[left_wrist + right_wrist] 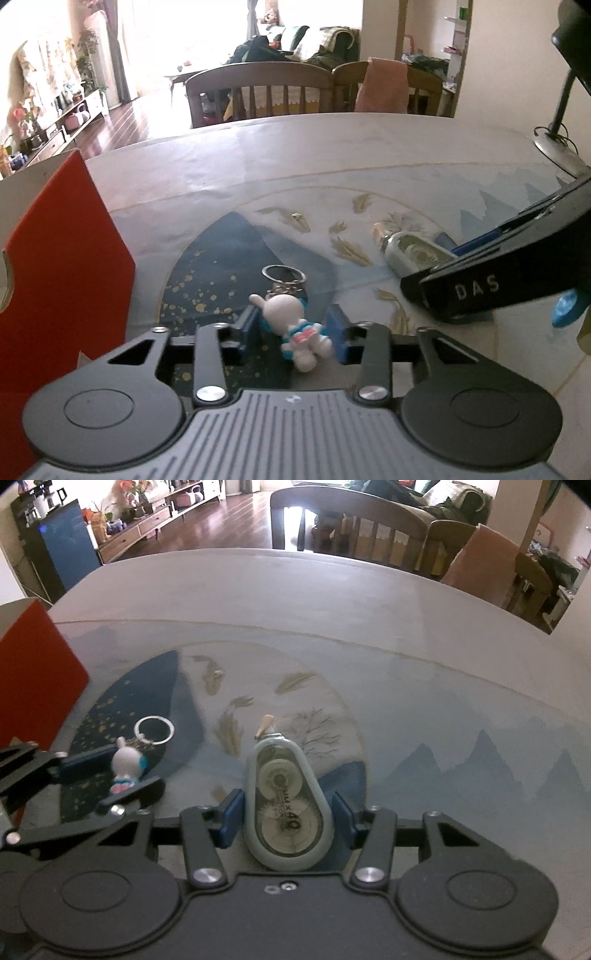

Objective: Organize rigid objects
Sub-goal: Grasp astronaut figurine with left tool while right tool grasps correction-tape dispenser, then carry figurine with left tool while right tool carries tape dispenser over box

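A small white astronaut figure (295, 328) on a keychain ring (283, 275) lies on the patterned table mat (221, 258). My left gripper (295, 330) has its blue pads (251, 328) against both sides of the figure. The right wrist view shows the same grip, with the left gripper (110, 771) around the figure (127, 764) and the ring (154, 730) beyond it. A grey correction tape dispenser (288, 805) lies flat with its tip pointing away. My right gripper (288, 819) is closed on its sides. The dispenser (410, 254) also shows in the left wrist view.
A red box (66, 258) stands at the table's left, close to the left gripper, and shows again as the red box (33, 686). A desk lamp base (554, 147) sits at the far right. Wooden chairs (258, 92) line the far table edge.
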### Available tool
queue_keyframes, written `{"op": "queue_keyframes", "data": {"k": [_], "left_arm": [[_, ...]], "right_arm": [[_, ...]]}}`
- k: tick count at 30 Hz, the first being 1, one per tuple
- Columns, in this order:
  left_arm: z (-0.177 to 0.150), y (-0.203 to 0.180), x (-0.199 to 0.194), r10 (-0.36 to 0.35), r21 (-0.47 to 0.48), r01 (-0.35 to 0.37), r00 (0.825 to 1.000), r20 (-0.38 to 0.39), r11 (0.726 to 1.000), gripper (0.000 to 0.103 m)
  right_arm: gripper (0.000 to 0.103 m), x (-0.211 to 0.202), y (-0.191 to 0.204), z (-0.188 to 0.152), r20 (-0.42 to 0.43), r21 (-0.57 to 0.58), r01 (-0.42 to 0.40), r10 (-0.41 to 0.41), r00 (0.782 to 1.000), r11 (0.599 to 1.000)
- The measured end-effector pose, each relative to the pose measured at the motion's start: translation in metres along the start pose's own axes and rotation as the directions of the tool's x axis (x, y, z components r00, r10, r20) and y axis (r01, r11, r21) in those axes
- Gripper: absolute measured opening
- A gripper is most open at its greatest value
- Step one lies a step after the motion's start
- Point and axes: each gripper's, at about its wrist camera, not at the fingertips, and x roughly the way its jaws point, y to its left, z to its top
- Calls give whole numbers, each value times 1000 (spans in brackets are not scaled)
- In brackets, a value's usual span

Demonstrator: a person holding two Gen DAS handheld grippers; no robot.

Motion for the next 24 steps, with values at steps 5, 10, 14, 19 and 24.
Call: {"op": "queue_keyframes", "data": {"k": [5, 10, 14, 19, 24], "left_arm": [[0, 1, -5, 6, -2, -6, 1000, -13, 1000, 38], [0, 6, -16, -18, -45, 17, 999, -32, 999, 38], [0, 11, -32, -33, -74, 31, 999, -30, 997, 38], [1, 15, -54, -63, -114, 60, 998, -27, 992, 38], [1, 19, -84, -88, -119, 85, 996, -18, 989, 38]], "right_arm": [[51, -11, 3, -8, 1, 27, -17, 17, 1000, 999], [51, -34, 9, -17, 16, 35, -37, 36, 999, 999], [51, -54, 9, -25, 37, 54, -54, 52, 998, 997], [51, -81, 8, -34, 62, 70, -75, 71, 996, 995], [51, -109, 12, -46, 93, 67, -85, 79, 993, 994]]}}
